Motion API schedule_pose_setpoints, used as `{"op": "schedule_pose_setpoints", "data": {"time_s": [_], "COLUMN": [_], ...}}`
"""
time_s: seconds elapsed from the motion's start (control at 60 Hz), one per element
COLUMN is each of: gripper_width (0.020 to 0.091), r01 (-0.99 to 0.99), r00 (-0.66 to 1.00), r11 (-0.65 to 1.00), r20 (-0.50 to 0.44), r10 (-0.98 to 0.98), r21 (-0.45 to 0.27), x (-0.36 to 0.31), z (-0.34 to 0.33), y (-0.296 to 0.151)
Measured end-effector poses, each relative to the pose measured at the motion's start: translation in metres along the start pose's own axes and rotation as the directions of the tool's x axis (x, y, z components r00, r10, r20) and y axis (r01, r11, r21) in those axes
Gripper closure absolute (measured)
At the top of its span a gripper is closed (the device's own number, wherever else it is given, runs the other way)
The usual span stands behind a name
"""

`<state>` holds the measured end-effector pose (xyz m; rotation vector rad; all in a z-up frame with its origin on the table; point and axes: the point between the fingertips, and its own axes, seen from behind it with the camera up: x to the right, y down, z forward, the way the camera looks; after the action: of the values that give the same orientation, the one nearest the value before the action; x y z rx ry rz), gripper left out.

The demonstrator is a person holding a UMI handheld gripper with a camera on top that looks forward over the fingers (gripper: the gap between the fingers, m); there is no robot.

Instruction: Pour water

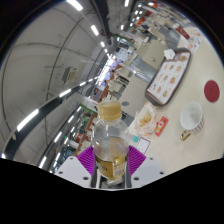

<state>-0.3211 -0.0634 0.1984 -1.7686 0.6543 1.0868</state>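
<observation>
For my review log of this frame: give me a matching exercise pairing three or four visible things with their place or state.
Things:
1. bottle
2. white cup
3. tray
4. claw

Descriptions:
A. flat on the table, beyond the cup
B. gripped between the purple pads, part full of yellowish liquid
C. shut on the bottle
D. on the table, right of the bottle

Pairs: 1-B, 2-D, 3-A, 4-C

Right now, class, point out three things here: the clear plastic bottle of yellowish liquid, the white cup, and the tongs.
Clear plastic bottle of yellowish liquid (111,140), gripper view, on its body between the purple pads.
White cup (191,120), gripper view, on its side wall.
Tongs (111,166), gripper view, midway between the fingertips, shut on the bottle.
</observation>
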Motion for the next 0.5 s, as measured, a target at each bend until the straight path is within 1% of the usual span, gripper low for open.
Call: {"op": "schedule_pose_setpoints", "data": {"time_s": [0.1,0.167,0.233,0.333,0.35,0.383,0.433,0.45,0.467,0.483,0.5], "gripper_width": [0.0719,0.0720,0.0718,0.0722,0.0723,0.0720,0.0721,0.0719,0.0720,0.0720,0.0720], "r01": [-0.333,-0.518,-0.656,-0.786,-0.803,-0.826,-0.853,-0.861,-0.861,-0.865,-0.867], "r00": [0.940,0.850,0.746,0.609,0.588,0.555,0.515,0.500,0.502,0.494,0.492], "r11": [0.943,0.855,0.754,0.618,0.596,0.564,0.522,0.509,0.509,0.501,0.499], "r20": [0.070,0.112,0.151,0.170,0.170,0.174,0.177,0.182,0.177,0.177,0.172], "r10": [0.333,0.515,0.649,0.774,0.791,0.813,0.839,0.847,0.847,0.851,0.854], "r21": [-0.002,0.001,0.003,0.003,-0.001,-0.001,0.007,-0.002,0.003,0.002,0.002], "x": [0.006,0.019,0.030,0.057,0.059,0.065,0.077,0.078,0.081,0.082,0.089], "z": [0.014,0.021,0.021,0.027,0.017,0.028,0.026,0.012,0.025,0.011,0.011], "y": [-0.022,-0.035,-0.047,-0.051,-0.053,-0.052,-0.050,-0.048,-0.046,-0.045,-0.046]}}
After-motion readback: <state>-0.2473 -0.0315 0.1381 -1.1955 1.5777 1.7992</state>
